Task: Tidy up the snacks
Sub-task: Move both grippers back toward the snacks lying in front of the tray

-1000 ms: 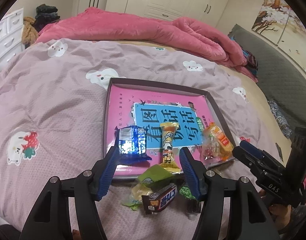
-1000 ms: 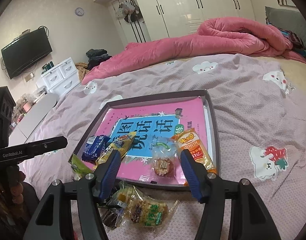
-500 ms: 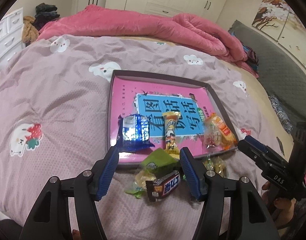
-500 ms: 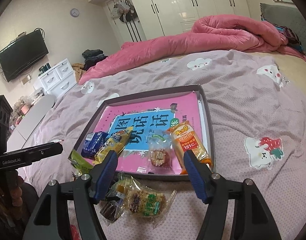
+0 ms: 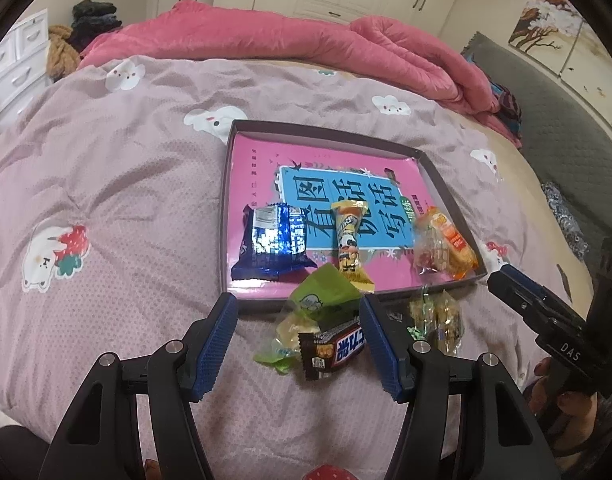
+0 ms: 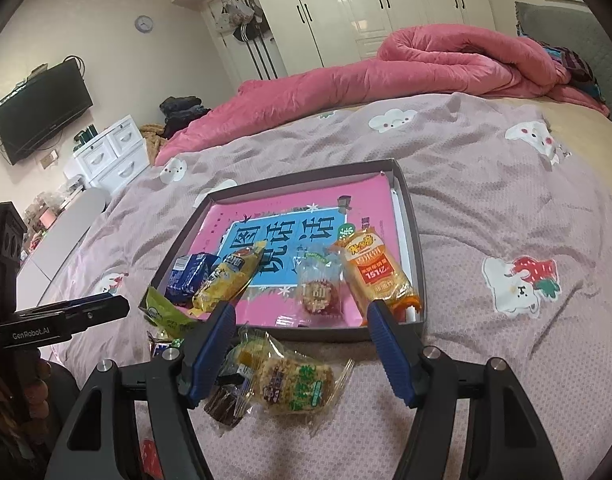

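Note:
A shallow dark tray [image 5: 445, 176] [image 6: 409, 216] with a pink and blue book cover inside lies on the bed. In it are a blue wafer pack [image 5: 274, 246] [image 6: 188, 274], a yellow panda snack [image 5: 349, 248] [image 6: 230, 278], a clear cookie pack [image 6: 317, 290] and an orange pack [image 5: 449, 242] [image 6: 379, 276]. Before the tray lie a green packet [image 5: 321, 298] [image 6: 164, 312], a Snickers bar [image 5: 333, 350] and a clear rice-cracker pack [image 5: 435, 318] [image 6: 294, 384]. My left gripper [image 5: 300, 344] is open above the Snickers bar. My right gripper [image 6: 300, 348] is open above the rice-cracker pack.
The bed has a mauve quilt [image 5: 106, 184] with cartoon prints and a rolled pink blanket [image 5: 306, 40] at the far side. White drawers [image 6: 110, 156] and a wall TV [image 6: 42, 110] stand to the left. A grey headboard [image 5: 561, 120] runs on the right.
Both grippers have drawn back toward me from the tray, so the loose snacks in front of it now lie between the fingers. Both stay open. No snack has moved.

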A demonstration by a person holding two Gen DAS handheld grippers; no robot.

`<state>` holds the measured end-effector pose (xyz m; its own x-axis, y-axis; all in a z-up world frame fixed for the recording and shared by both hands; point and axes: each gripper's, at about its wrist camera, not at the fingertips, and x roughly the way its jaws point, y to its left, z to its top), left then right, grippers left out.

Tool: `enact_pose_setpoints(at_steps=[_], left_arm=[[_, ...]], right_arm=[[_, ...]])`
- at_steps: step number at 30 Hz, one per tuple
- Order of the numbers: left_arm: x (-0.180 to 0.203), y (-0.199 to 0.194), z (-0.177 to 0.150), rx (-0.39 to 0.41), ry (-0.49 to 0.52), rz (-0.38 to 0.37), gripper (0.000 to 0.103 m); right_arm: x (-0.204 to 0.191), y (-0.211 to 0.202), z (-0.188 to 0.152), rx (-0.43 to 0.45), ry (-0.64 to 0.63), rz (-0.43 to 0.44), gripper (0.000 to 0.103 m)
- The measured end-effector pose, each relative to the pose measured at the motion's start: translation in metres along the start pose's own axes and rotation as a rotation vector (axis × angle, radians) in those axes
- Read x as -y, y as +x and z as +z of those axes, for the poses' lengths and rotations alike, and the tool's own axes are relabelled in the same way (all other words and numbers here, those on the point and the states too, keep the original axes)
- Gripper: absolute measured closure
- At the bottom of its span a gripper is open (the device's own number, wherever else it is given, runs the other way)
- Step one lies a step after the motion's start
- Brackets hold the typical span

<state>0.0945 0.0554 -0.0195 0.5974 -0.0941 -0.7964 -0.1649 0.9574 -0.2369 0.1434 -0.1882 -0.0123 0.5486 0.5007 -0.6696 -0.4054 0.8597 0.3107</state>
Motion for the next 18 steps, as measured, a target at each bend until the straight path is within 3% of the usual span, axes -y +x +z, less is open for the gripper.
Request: enact_pose_setpoints(at_steps=[18], left_arm=[[-0.009,0.009,-0.012,-0.035,-0.006,0.009,0.038]], right_arm=[[-0.007,0.012,-0.022,-0.108,0.034,0.007,0.033]])
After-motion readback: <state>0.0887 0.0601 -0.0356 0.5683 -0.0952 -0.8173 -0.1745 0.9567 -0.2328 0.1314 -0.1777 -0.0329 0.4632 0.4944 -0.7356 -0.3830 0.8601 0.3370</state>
